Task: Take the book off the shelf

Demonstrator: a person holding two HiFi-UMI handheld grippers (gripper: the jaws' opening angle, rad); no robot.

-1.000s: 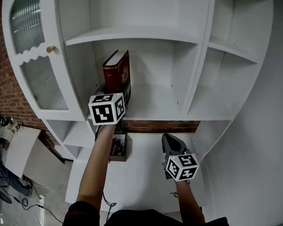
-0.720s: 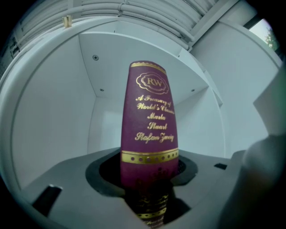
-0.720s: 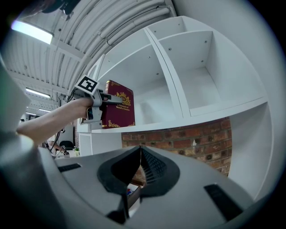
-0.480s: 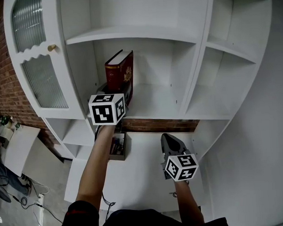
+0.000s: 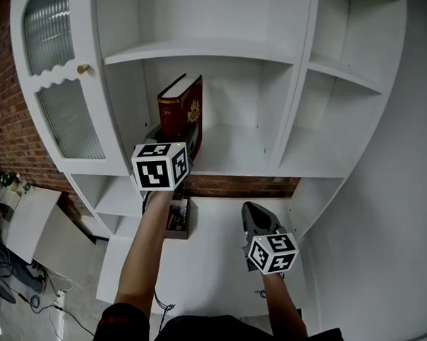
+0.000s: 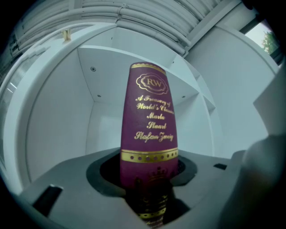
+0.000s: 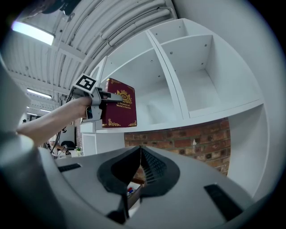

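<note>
A dark red book (image 5: 183,107) with gold lettering stands upright in the left compartment of the white shelf (image 5: 234,167). My left gripper (image 5: 178,137) reaches in from the front and is shut on the lower part of its spine. In the left gripper view the spine (image 6: 149,129) rises from between the jaws of the left gripper (image 6: 149,181). The right gripper view shows the book (image 7: 119,109) and the left gripper (image 7: 96,105) from the side. My right gripper (image 5: 257,214) hangs lower, in front of the counter, with the right gripper (image 7: 140,154) shut and nothing in it.
A cabinet door (image 5: 62,102) with ribbed glass and a gold knob stands left of the book's compartment. A small open box (image 5: 179,221) with small things sits on the white counter below. A brick wall (image 7: 187,136) shows behind the counter. The other shelf compartments hold nothing.
The book's top has shifted slightly right, away from the compartment's left wall, with my left gripper on its spine. My right gripper has hardly moved.
</note>
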